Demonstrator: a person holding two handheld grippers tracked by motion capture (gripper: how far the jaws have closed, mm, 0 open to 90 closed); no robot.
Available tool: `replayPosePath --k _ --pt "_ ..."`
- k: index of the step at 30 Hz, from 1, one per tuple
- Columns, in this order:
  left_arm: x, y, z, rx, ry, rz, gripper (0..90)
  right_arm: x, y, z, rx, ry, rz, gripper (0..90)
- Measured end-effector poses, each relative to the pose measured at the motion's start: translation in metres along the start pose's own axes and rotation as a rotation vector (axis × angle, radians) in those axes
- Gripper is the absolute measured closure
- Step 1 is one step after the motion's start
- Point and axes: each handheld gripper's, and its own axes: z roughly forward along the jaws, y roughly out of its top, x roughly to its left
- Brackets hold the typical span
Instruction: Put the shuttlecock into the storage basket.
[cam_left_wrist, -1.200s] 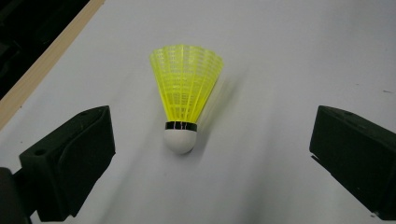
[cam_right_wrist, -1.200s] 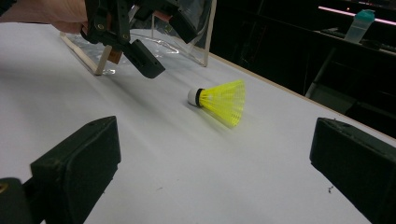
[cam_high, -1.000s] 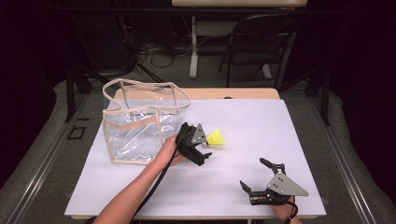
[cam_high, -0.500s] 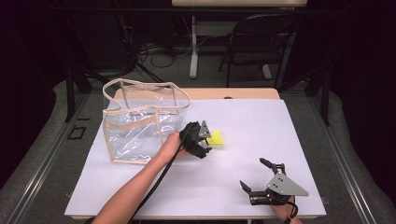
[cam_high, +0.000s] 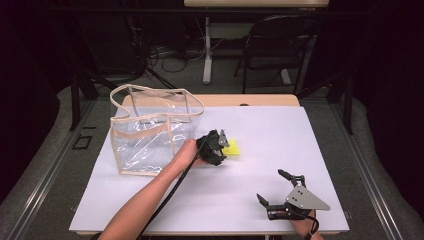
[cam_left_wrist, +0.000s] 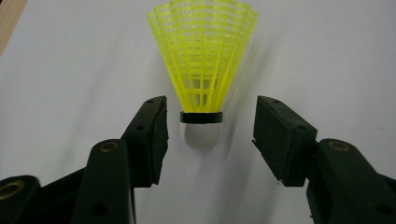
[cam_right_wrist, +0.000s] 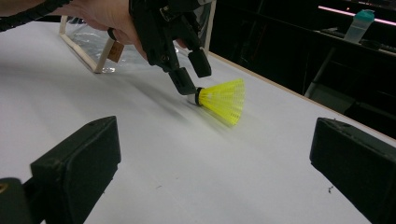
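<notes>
A yellow shuttlecock (cam_left_wrist: 205, 60) lies on the white table, its white cork tip between my left gripper's open jaws and touching neither pad. From above, the shuttlecock (cam_high: 231, 148) sits just right of the left gripper (cam_high: 218, 147), near the table's middle. The right gripper view has the shuttlecock (cam_right_wrist: 223, 99) ahead, with the left gripper (cam_right_wrist: 191, 77) angled down at its cork end. My right gripper (cam_high: 276, 187) rests open near the table's front right edge, nothing between its jaws. A clear plastic tote bag (cam_high: 150, 131) with beige trim stands left of the left hand.
The white sheet (cam_high: 280, 130) covers a wooden table whose far edge shows at the back. A black chair (cam_high: 280, 50) and desk legs stand beyond the table. A bottle (cam_right_wrist: 357, 25) sits on a distant surface in the right gripper view.
My left gripper has moved a little right and forward, up to the shuttlecock, so its jaws now flank the cork tip. The right gripper has stayed put.
</notes>
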Motion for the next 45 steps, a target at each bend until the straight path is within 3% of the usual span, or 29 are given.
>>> replayPosePath --k 7,22,30,45 --pt "-0.001 0.003 0.006 0.038 0.036 -0.028 48.2 0.000 0.000 0.000 0.001 0.000 0.000 1.4" --pt "-0.006 0.005 0.019 0.102 0.057 -0.018 59.5 0.001 0.000 0.000 0.006 -0.001 -0.003 1.4" --pt "-0.006 0.005 0.020 0.105 0.055 -0.017 64.1 0.001 0.000 0.000 0.007 -0.001 -0.005 1.5" --pt "-0.007 0.007 0.009 0.063 0.036 -0.031 64.5 0.001 0.000 0.000 0.009 -0.002 -0.006 1.6"
